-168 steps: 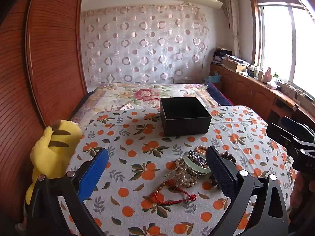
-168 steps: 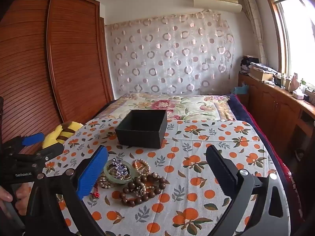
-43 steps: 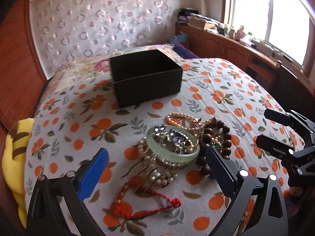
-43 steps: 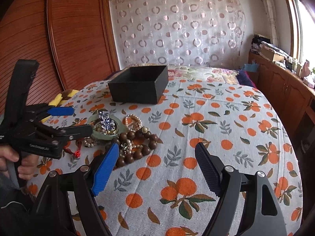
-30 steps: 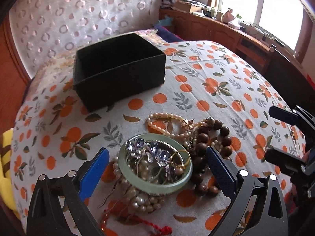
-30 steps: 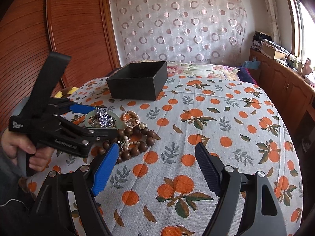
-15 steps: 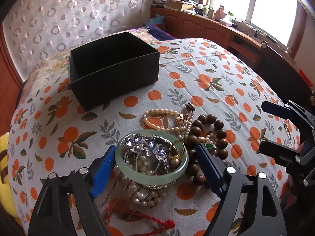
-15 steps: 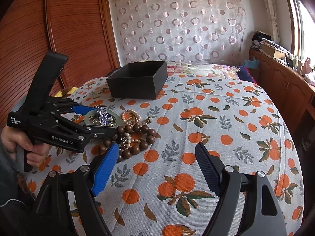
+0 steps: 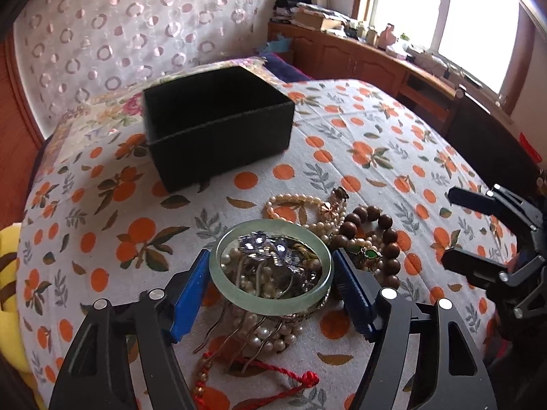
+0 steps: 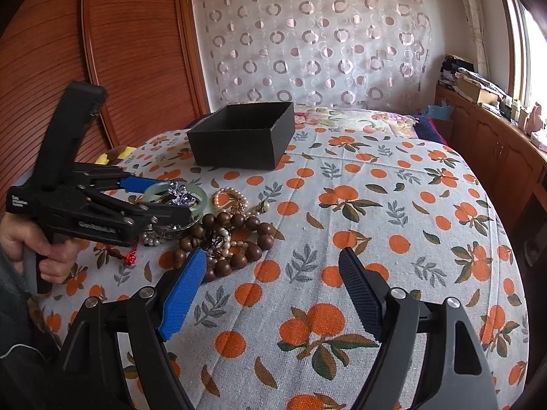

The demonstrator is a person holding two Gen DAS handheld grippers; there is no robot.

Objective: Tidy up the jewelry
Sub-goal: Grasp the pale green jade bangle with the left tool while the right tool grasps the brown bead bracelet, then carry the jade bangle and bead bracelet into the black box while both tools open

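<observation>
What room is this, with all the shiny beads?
Probably a bedroom: a bed under an orange-print bedspread, a curtain behind it, and a wooden wardrobe beside it.

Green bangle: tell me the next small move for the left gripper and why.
Probably lift it straight up, slowly. The left gripper has its pads against both sides of the green bangle, but a silver hair comb and pearls lie tangled inside it; the black box waits beyond.

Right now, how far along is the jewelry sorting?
Nothing looks stored yet: the visible part of the black box shows no jewelry. In hand: the left gripper has closed on the jade bangle. Left: the pearl strand, wooden beads, hair comb and red cord. The right gripper is open, holding nothing.
</observation>
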